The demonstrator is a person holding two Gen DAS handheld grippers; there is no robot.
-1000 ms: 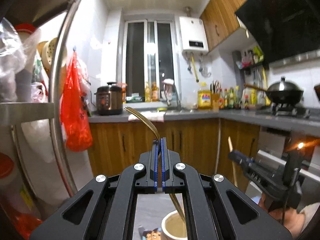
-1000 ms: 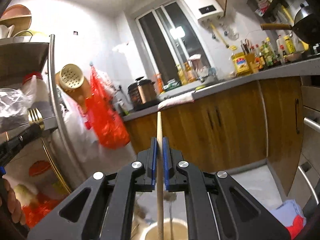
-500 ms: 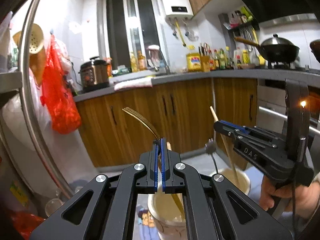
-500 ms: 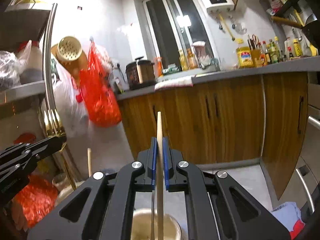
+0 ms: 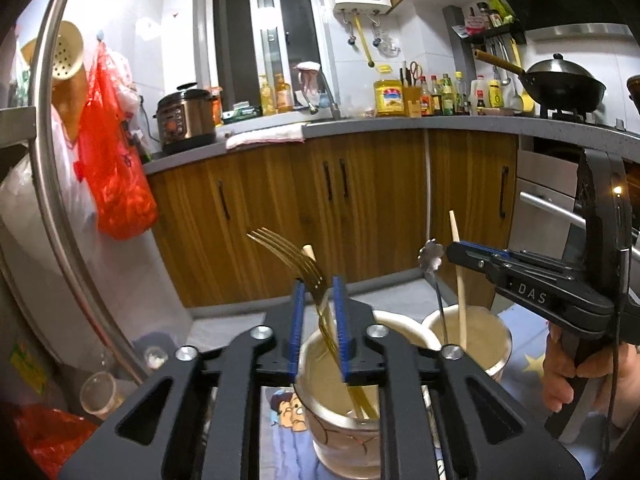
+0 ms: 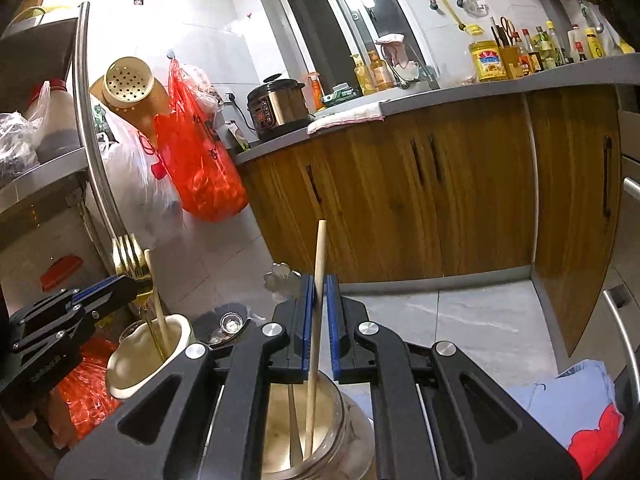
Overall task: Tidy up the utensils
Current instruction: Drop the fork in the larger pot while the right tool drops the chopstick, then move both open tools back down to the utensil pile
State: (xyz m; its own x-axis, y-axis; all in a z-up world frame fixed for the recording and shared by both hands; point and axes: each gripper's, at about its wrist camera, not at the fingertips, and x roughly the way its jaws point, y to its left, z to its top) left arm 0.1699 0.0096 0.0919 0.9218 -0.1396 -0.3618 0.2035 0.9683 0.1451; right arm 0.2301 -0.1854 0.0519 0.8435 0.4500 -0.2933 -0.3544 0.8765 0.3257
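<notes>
A gold fork [image 5: 296,264] stands tines up in a cream cup [image 5: 340,424], beside a wooden chopstick [image 5: 309,251]. My left gripper [image 5: 319,292] is open, its blue pads either side of the fork, not touching. A wooden chopstick [image 6: 316,312] and a silver utensil [image 6: 282,278] stand in a second cup [image 6: 320,440]. My right gripper [image 6: 319,292] is open around that chopstick. The right gripper [image 5: 520,276] shows in the left wrist view over the second cup [image 5: 476,332]. The left gripper [image 6: 80,300] and fork [image 6: 128,260] show in the right wrist view.
A steel rack [image 5: 60,160] with bags stands on the left. A red bag [image 5: 116,168] hangs beside it. Wooden cabinets [image 5: 340,208] under a grey counter run behind. A glass [image 5: 98,392] sits low left. The cups stand on a blue patterned cloth [image 5: 280,420].
Both grippers lowered toward the cups and opened. The fork now rests in the left cup and the chopstick in the right cup, both let go.
</notes>
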